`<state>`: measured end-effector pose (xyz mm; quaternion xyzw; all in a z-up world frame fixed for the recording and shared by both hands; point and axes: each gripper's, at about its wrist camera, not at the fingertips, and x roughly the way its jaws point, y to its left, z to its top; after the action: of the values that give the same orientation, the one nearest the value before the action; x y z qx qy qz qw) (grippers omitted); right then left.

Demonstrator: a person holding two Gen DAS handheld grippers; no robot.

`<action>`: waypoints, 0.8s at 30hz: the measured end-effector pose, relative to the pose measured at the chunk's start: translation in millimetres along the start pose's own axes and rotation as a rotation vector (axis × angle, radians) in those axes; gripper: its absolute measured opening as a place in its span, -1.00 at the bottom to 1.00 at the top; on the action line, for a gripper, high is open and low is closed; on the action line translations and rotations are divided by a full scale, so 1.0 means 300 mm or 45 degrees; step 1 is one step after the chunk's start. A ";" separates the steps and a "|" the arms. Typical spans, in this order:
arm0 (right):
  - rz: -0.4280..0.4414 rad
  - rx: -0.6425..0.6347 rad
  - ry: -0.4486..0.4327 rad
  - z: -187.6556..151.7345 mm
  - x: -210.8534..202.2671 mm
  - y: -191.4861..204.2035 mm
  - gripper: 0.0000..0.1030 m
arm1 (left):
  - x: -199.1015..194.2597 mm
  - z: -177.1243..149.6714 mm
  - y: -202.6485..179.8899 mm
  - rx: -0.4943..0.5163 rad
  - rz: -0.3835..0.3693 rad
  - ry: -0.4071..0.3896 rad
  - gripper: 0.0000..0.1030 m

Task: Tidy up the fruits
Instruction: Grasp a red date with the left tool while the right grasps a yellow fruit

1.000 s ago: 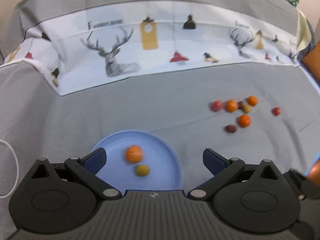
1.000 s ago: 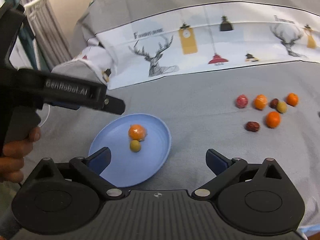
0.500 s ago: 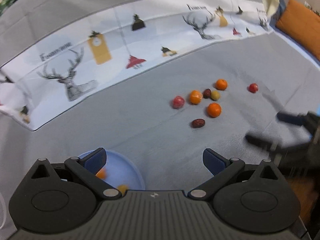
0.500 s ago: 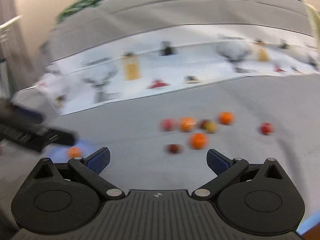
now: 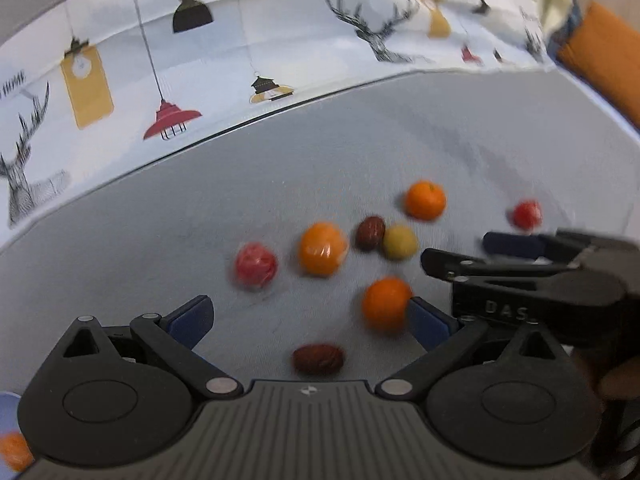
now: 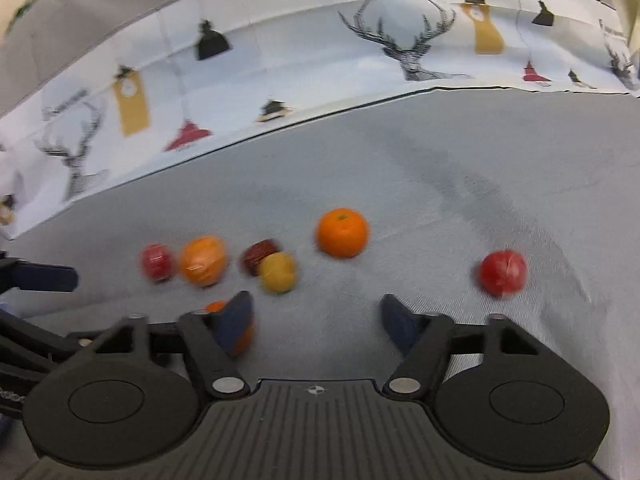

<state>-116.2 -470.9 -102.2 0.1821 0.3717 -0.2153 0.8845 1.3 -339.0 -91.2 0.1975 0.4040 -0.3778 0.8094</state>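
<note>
Several small fruits lie on the grey cloth. My left gripper is open and empty, low over them. A dark red date lies between its fingers, and an orange sits by the right finger. Beyond are a red fruit, a wrapped orange, a date, a yellow fruit, a far orange and a lone red fruit. My right gripper is open and empty, facing the yellow fruit, the far orange and the red fruit. An orange is half hidden behind its left finger.
The right gripper reaches in from the right in the left wrist view. The blue plate's rim with an orange shows at the bottom left. A printed white cloth lies behind, and an orange cushion at the far right.
Both grippers have swung right from the blue plate and dropped close over the fruit cluster. The plate has slid almost out of view. Both stay open and empty.
</note>
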 end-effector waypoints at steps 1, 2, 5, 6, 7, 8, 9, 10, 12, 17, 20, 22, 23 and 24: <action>0.002 0.004 -0.012 0.004 0.010 -0.006 0.37 | 0.005 0.000 0.005 -0.018 -0.018 -0.006 0.99; 0.006 -0.016 -0.008 0.009 0.019 -0.004 0.38 | 0.007 -0.003 0.008 -0.018 -0.019 -0.004 0.99; 0.009 -0.137 0.014 -0.012 0.030 0.027 0.43 | -0.008 -0.035 0.022 0.051 -0.024 0.002 0.99; 0.007 -0.194 0.017 -0.024 0.034 0.045 0.50 | -0.012 -0.051 0.021 0.099 -0.007 -0.003 0.99; -0.008 -0.244 0.011 -0.036 0.040 0.064 0.55 | -0.006 -0.066 0.018 0.143 0.001 -0.005 0.99; -0.029 -0.274 0.009 -0.046 0.047 0.081 0.57 | 0.004 -0.079 0.016 0.179 0.001 0.000 0.99; -0.050 -0.293 0.011 -0.048 0.058 0.097 0.61 | 0.027 -0.091 0.015 0.210 -0.007 0.031 0.99; -0.057 -0.299 0.004 -0.045 0.068 0.108 0.64 | 0.052 -0.095 0.017 0.227 -0.022 0.066 0.99; -0.051 -0.271 -0.001 -0.031 0.087 0.109 0.72 | 0.109 -0.096 0.027 0.248 -0.046 0.129 1.00; -0.100 -0.252 -0.072 -0.031 0.100 0.118 0.35 | 0.111 -0.067 0.053 0.289 -0.089 0.097 0.62; -0.138 -0.297 -0.074 -0.027 0.082 0.151 -0.49 | 0.086 -0.051 0.049 0.291 -0.158 0.085 -0.35; -0.163 -0.246 -0.069 -0.030 0.068 0.153 -0.49 | 0.081 -0.035 0.045 0.238 -0.189 0.096 -0.35; -0.171 -0.214 -0.069 -0.031 0.055 0.151 -0.49 | 0.076 -0.027 0.042 0.227 -0.191 0.104 -0.35; -0.183 -0.186 -0.073 -0.030 0.034 0.149 -0.49 | 0.062 -0.024 0.043 0.222 -0.184 0.108 -0.35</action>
<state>-92.0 -431.4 -108.4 0.0839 0.3732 -0.2558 0.8879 14.9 -334.5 -110.3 0.2532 0.4168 -0.4602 0.7419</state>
